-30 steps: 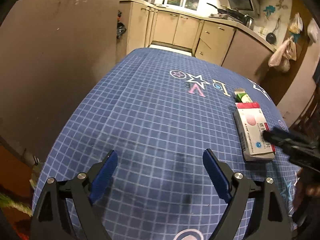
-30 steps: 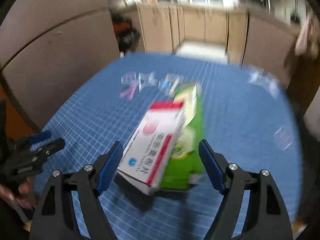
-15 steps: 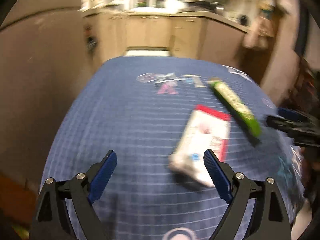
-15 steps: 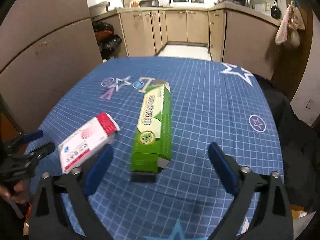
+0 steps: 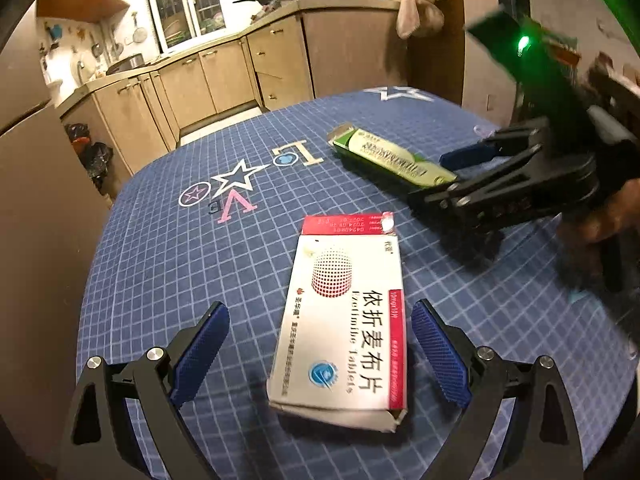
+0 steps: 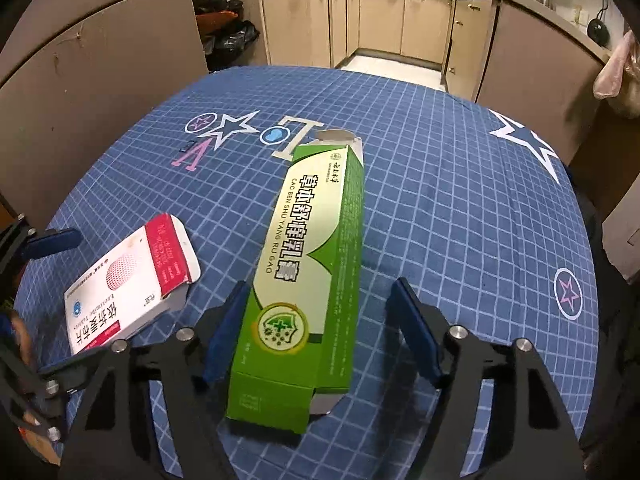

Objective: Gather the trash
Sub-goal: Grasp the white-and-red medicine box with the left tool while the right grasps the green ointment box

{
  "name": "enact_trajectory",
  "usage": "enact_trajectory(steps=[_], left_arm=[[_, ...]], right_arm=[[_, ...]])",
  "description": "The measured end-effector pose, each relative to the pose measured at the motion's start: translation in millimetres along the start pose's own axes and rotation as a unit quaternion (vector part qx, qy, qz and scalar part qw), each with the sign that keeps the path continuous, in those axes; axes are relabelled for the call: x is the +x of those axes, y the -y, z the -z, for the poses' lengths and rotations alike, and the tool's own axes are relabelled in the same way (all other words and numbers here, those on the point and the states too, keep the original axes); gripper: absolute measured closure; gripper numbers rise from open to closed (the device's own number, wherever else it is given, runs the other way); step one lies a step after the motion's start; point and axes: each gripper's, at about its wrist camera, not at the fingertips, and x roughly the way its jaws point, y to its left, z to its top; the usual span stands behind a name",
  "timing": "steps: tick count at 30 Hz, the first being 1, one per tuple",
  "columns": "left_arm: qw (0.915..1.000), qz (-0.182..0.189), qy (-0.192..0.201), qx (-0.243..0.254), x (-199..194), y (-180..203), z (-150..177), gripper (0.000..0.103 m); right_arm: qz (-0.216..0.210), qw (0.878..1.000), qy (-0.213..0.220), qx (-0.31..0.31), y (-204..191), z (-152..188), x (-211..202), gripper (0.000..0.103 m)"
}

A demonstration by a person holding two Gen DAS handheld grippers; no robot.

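On the blue checked tablecloth, the white tablet box lies flat between the left gripper, whose jaws have just widened and stand clear. Beside it, the right gripper has been closing around the green carton, pads not clearly pressing.

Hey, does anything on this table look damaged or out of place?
Both cartons look used. The white and red tablet box has its red end flap hanging open and a crumpled near corner in the left wrist view. The green carton has its far flap sticking up. Both lie flat on the blue checked tablecloth.
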Motion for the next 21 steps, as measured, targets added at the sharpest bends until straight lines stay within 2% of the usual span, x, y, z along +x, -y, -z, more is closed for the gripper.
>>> enact_trajectory(steps=[4,7,8,9,10,14,21], left_arm=[[0.9999,0.009,-0.008,0.007,12,-4,0,0.011],[0.9993,0.034,-0.016,-0.003,15,-11,2,0.014],[0.9988,0.045,-0.016,-0.006,15,-12,3,0.019],[0.9980,0.059,-0.017,-0.013,14,-12,3,0.029],[0.9977,0.065,-0.016,-0.016,12,-13,3,0.033],[0.9986,0.049,-0.012,-0.019,9,-8,7,0.037],[0.9980,0.003,0.006,-0.063,-22,-3,10,0.038]], right_arm=[[0.007,1.000,0.008,-0.011,4,8,-5,0.035],[0.008,1.000,0.015,-0.015,4,10,-5,0.036],[0.008,1.000,0.020,-0.017,3,10,-6,0.047],[0.008,1.000,0.024,-0.018,2,11,-8,0.057],[0.013,0.999,0.024,-0.016,2,12,-9,0.058],[0.019,0.999,0.037,0.006,6,16,-15,0.066],[0.013,0.996,0.070,0.045,8,43,-51,0.069]])
